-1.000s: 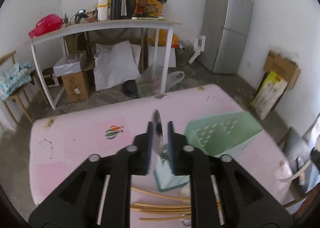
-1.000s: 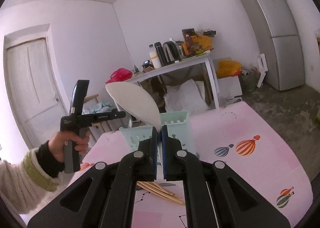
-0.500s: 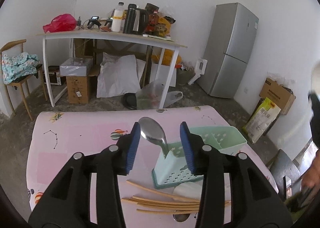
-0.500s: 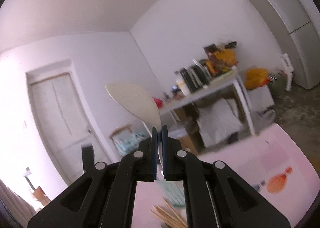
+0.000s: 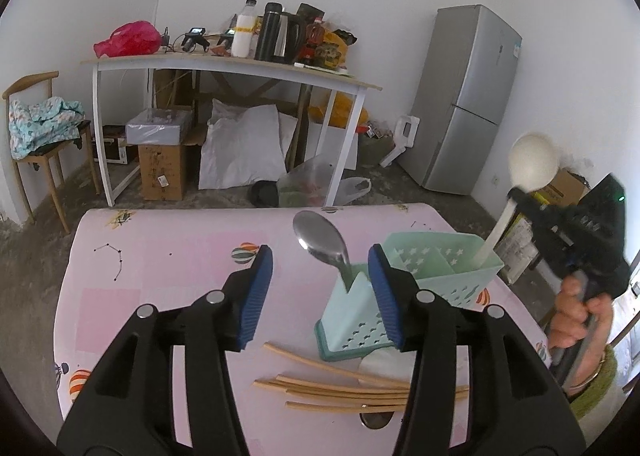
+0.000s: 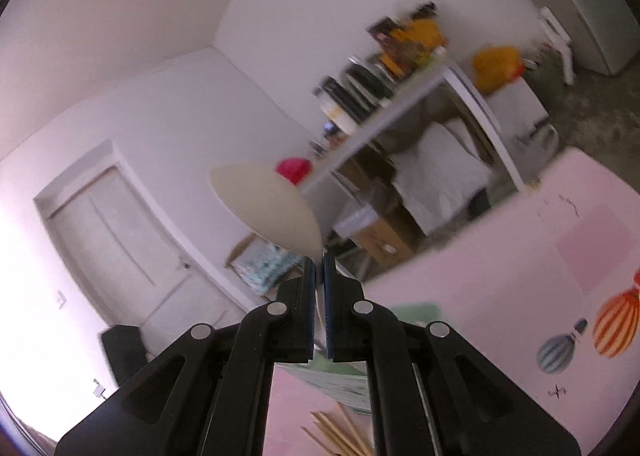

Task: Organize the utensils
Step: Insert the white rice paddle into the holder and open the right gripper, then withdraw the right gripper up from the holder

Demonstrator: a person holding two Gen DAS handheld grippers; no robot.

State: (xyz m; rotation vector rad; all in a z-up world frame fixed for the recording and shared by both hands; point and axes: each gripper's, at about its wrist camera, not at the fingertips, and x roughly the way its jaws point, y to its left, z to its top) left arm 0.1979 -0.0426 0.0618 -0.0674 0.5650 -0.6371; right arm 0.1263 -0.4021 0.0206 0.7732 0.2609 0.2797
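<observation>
A mint green utensil caddy (image 5: 440, 276) stands on the pink table (image 5: 160, 276). A metal spoon (image 5: 322, 242) stands in its near compartment, bowl up. My left gripper (image 5: 320, 288) is open, its jaws wide on either side of the spoon and clear of it. My right gripper (image 6: 319, 268) is shut on a cream serving spoon (image 6: 264, 208); in the left wrist view that spoon (image 5: 530, 172) has its handle tip inside the caddy's far right compartment. Several wooden chopsticks (image 5: 340, 384) lie on the table in front of the caddy.
A white spoon (image 5: 380, 366) lies partly hidden beside the chopsticks. Behind the table stand a cluttered white desk (image 5: 240, 64), a grey fridge (image 5: 468, 96) and a chair with cloth (image 5: 36, 128). A door (image 6: 112, 240) shows in the right wrist view.
My left gripper opened and let go of the metal spoon, which now stands in the caddy. My right gripper tilted and brought the cream spoon's handle down into the caddy.
</observation>
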